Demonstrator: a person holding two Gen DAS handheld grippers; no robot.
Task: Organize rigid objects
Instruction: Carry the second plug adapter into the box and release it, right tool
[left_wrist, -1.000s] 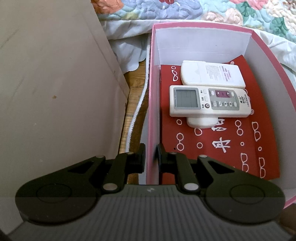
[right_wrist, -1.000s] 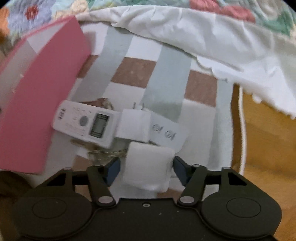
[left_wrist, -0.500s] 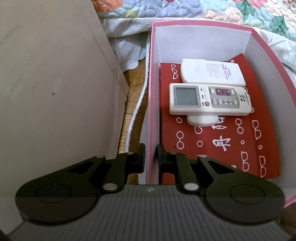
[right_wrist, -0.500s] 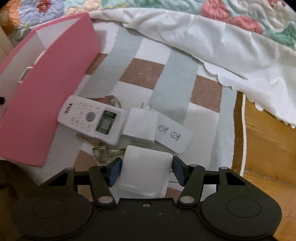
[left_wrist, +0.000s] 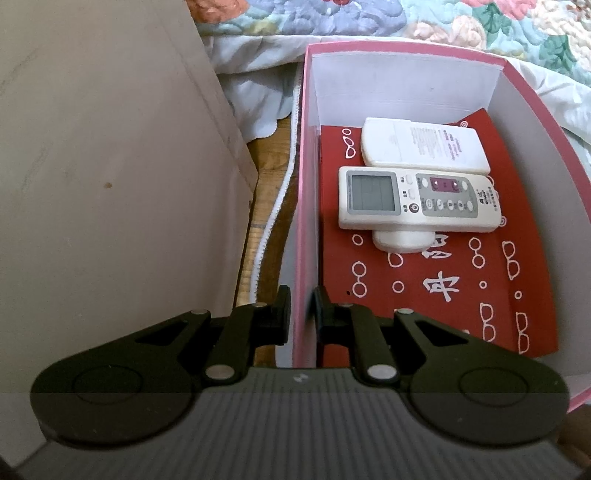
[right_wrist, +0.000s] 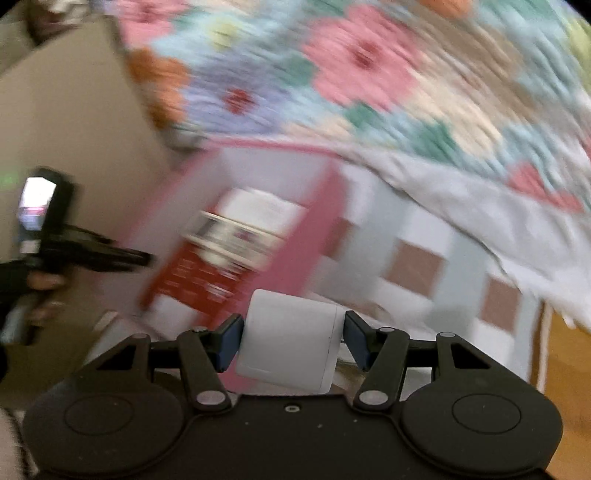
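Remote (left_wrist: 417, 199) label unreadable; red card (left_wrist: 436, 288) bears white characters.

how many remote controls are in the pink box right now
2, both toward the far end of the pink box: a remote control face up showing screen and buttons, and another remote face down just behind it. A white object under the front one is partly hidden.
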